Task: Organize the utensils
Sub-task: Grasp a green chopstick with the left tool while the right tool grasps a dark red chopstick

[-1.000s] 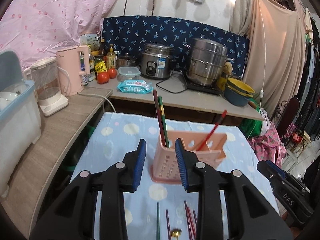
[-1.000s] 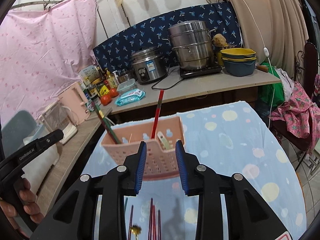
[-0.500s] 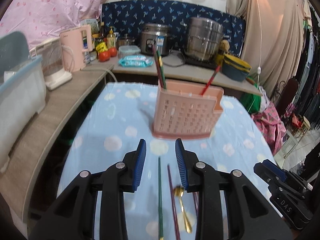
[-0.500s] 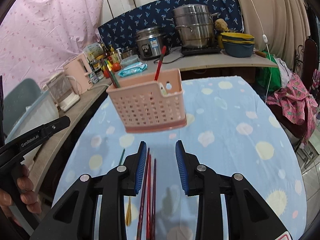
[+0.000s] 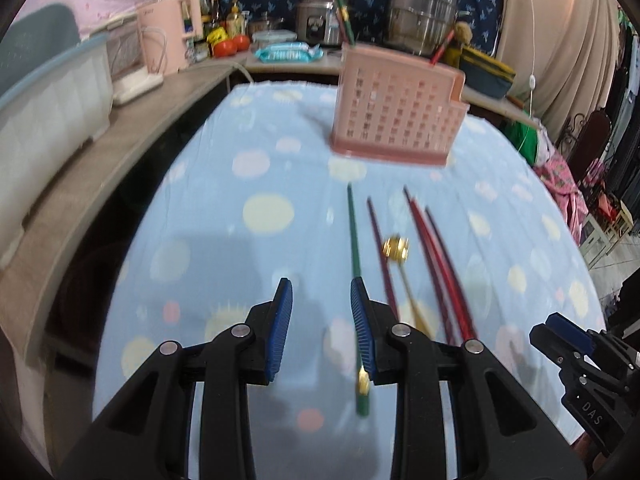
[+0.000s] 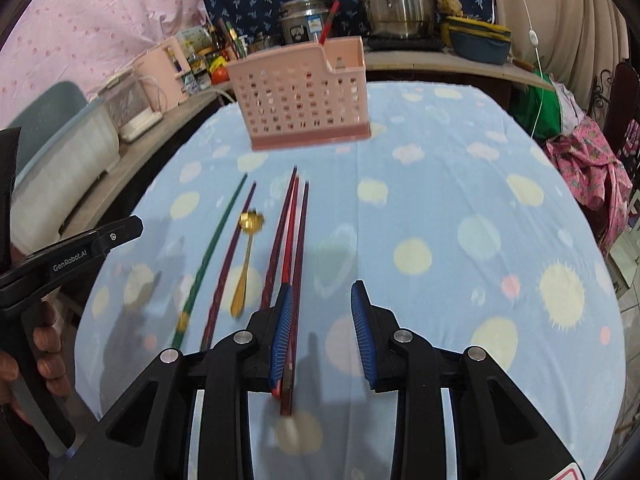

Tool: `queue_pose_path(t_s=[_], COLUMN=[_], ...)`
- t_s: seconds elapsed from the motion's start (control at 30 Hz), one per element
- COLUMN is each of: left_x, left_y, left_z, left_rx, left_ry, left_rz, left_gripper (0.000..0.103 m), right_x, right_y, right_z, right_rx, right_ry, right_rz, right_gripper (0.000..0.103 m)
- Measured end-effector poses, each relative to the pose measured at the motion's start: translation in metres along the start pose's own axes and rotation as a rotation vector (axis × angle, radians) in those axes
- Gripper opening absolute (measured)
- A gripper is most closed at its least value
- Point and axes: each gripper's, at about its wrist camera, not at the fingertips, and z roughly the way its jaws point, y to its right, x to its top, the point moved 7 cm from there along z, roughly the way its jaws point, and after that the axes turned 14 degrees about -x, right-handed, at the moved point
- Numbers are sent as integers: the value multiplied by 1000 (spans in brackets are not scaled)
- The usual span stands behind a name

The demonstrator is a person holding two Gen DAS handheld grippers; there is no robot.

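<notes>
A pink slotted basket [image 5: 396, 116] [image 6: 304, 100] stands on the far half of the blue spotted tablecloth [image 5: 224, 264], with a few chopsticks upright in it. Nearer me lie a green chopstick [image 5: 354, 260] [image 6: 212, 248], a dark purple chopstick [image 5: 380, 256] [image 6: 232, 252], a gold spoon [image 5: 396, 248] [image 6: 248, 240] and red chopsticks [image 5: 436, 264] [image 6: 288, 232]. My left gripper [image 5: 321, 320] hangs open over the cloth, the green chopstick passing just under its right finger. My right gripper [image 6: 320, 320] is open too, the red chopsticks running under its left finger.
A wooden counter [image 5: 100, 152] runs along the left with a white tub [image 5: 48, 108] and a pink kettle [image 5: 168, 36]. Pots [image 6: 396, 0], bowls and tomatoes crowd the back counter. A chair with pink cloth [image 6: 592, 152] stands at the right. A hand [image 6: 44, 344] holds the left gripper.
Both grippers have dropped lower and tipped down toward the cloth. The basket now sits farther up the frames, and the loose chopsticks and spoon lie in full view.
</notes>
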Motion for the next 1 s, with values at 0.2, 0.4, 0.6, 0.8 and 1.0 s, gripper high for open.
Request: queue_pose_path(t_s=[0.2, 0.4, 0.6, 0.8, 1.0], left_x=[-33, -54, -61, -64, -65], left_y=[-2, 7, 12, 14, 15], left_z=[3, 7, 10, 13, 17], left_rx=[-4, -26, -34, -42, -46], left_ry=[-48, -84, -99, -109, -115], left_rz=[-8, 1, 13, 16, 18], left_gripper=[29, 29, 29, 29, 37], right_x=[-36, -57, -69, -71, -68], right_y=[-5, -15, -27, -19, -7], right_z=[3, 2, 5, 12, 17], right_rx=[14, 28, 37, 18, 4], right_ry=[-53, -75, -100, -111, -114], right_rz=[-31, -74, -115, -99, -59], right_gripper=[30, 30, 30, 30, 30])
